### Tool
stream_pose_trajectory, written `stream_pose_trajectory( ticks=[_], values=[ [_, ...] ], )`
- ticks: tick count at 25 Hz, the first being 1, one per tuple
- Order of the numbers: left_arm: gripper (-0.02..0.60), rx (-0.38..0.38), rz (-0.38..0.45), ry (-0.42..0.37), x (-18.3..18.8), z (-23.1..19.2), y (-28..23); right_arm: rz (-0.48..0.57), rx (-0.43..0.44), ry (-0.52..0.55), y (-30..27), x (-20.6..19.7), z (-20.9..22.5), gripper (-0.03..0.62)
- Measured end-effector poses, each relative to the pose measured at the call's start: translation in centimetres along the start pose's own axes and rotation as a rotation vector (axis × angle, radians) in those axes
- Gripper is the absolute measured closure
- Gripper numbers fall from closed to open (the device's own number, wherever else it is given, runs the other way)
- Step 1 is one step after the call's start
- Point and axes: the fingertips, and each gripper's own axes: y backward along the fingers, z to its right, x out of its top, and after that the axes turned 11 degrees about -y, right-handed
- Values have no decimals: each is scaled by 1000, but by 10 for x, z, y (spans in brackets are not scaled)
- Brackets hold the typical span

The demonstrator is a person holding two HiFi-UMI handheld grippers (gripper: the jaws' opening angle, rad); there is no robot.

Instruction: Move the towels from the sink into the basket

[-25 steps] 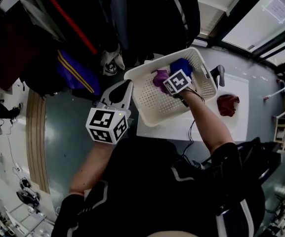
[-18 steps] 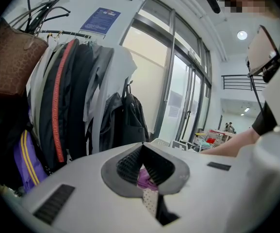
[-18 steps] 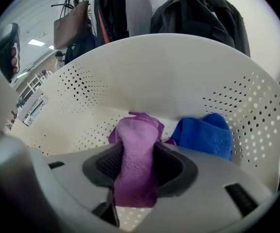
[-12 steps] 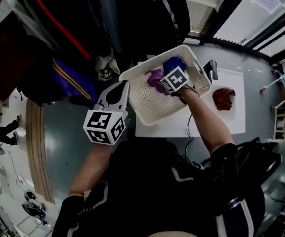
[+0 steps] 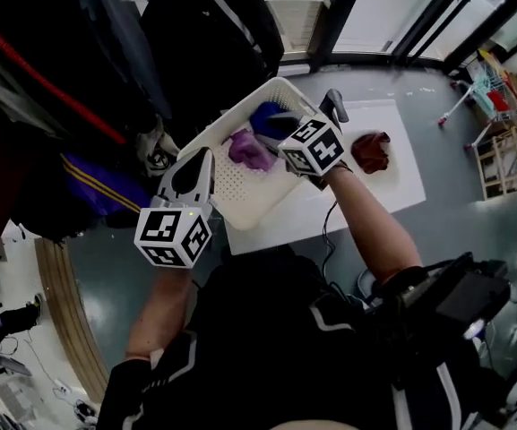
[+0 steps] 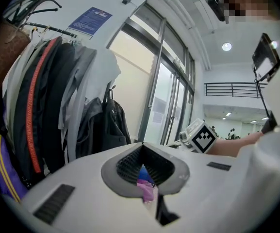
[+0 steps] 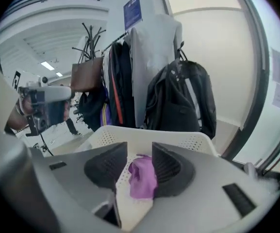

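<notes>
Right gripper (image 7: pixel 140 154), jaws half apart after just closing a little, empty, hangs above the purple towel (image 5: pixel 251 150) in the basket (image 5: pixel 240 191). Left gripper (image 6: pixel 142 147), jaw tips together, sits beside its rim.

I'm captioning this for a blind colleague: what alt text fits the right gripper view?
The right claw, its jaws apart though just narrowed, hangs above a white basket with nothing gripped; a purple towel lies in the basket below the gap. Coats and a backpack hang behind.
</notes>
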Motion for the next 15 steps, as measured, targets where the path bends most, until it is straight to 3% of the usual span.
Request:
stream_pose_trajectory(
  ticks=[6, 15],
  values=[
    [575, -118, 43, 10, 13, 26, -13, 211, -114, -78, 72, 16, 1, 558],
    [575, -258, 65, -32, 26, 62, -22, 407, -274, -158, 160, 7, -5, 577]
  ],
)
